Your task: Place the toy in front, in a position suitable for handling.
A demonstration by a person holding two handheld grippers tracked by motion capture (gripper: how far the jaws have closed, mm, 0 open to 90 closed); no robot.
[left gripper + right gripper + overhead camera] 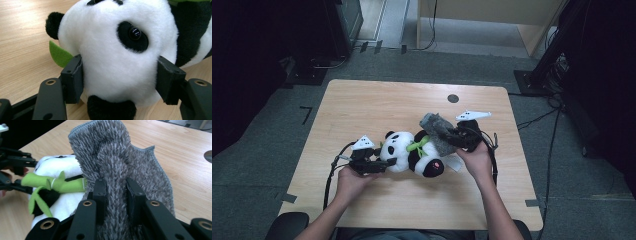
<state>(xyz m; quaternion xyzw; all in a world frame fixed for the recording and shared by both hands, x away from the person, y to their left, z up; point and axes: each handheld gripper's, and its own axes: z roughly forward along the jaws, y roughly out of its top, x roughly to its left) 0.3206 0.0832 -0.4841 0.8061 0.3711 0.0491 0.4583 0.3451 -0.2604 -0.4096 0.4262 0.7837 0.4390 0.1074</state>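
A black-and-white panda plush [412, 152] with a green bamboo sprig [57, 183] lies on its side in the middle of the wooden table [377, 100]. My left gripper [379, 162] comes in from the left. In the left gripper view its pads [75, 80] press on both sides of the panda's white head [117, 50]. My right gripper [451, 138] sits at the plush's right end, shut on a fold of shaggy grey cloth [112, 152]. The cloth [436, 131] drapes over the panda's body.
A round dark cable hole [453, 98] sits near the table's far edge. Cables trail from both grippers across the wood. Black stands [552, 60] and a wooden cabinet [492, 20] stand on the grey floor beyond the table.
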